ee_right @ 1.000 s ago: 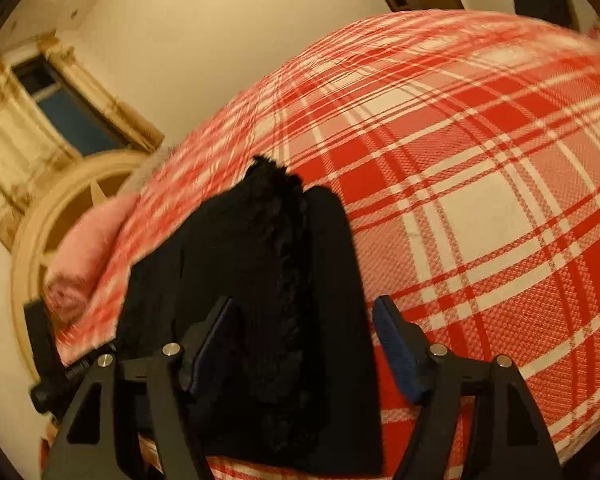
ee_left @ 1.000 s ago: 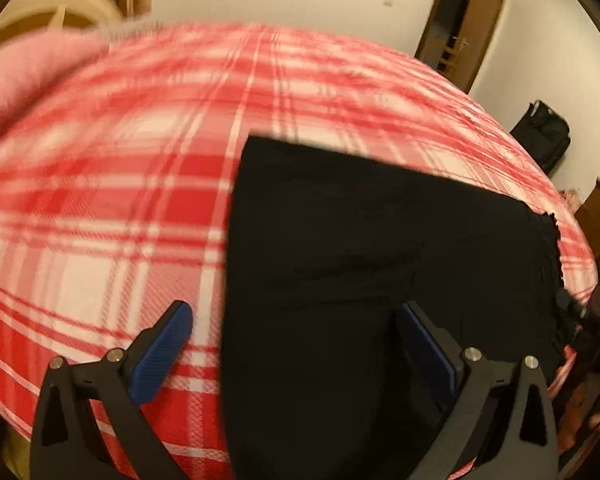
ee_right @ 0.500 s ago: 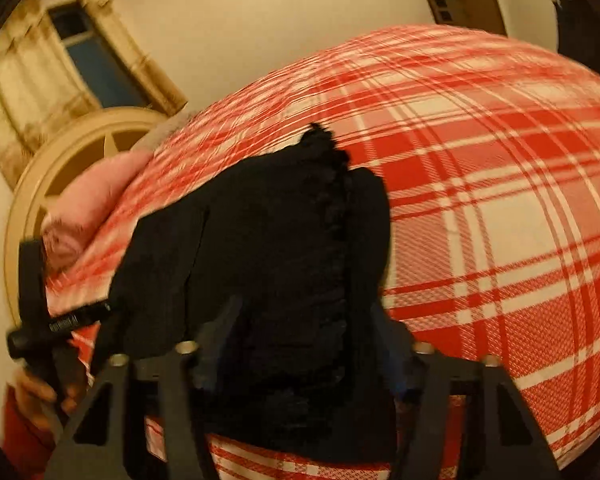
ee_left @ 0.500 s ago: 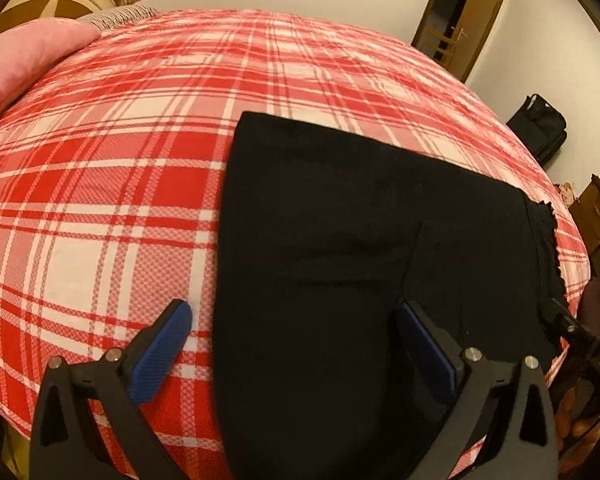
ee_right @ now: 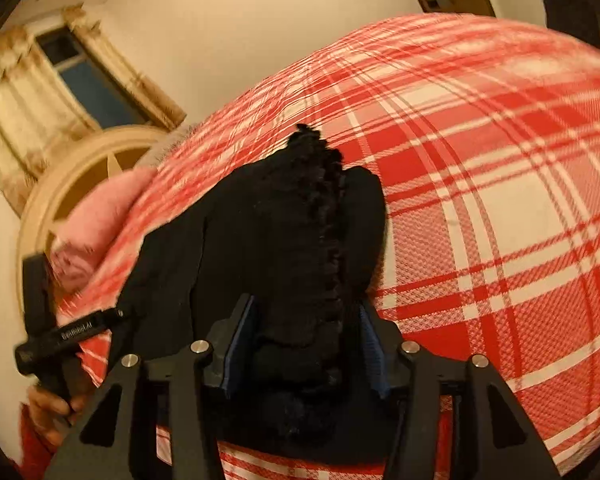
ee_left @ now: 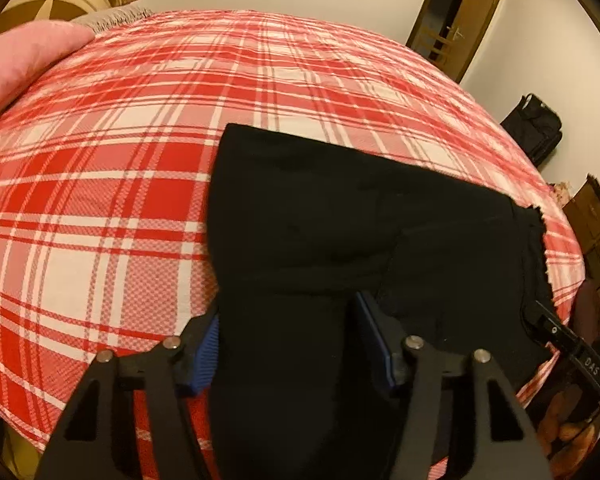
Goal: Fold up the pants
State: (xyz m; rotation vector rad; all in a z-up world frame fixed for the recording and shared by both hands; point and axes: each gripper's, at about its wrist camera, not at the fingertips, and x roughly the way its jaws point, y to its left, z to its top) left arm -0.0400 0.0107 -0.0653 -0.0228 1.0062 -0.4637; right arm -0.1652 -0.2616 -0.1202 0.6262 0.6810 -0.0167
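The black pants (ee_left: 340, 240) lie on the plaid bed (ee_left: 100, 200), lower centre of both frames. Our left gripper (ee_left: 288, 344) has just been closing and now pinches a bunched ridge of fabric; our right gripper (ee_right: 300, 344) clamps the frilled hem end. Risk — a shallow bite catching one layer only, so the lower layer slips out on lifting.

pants (ee_left: 340, 208): matt black cloth (my frilly hem looks rough)
bedspread (ee_left: 120, 200): woven plaid cloth
pads (ee_left: 206, 354): ribbed blue rubber
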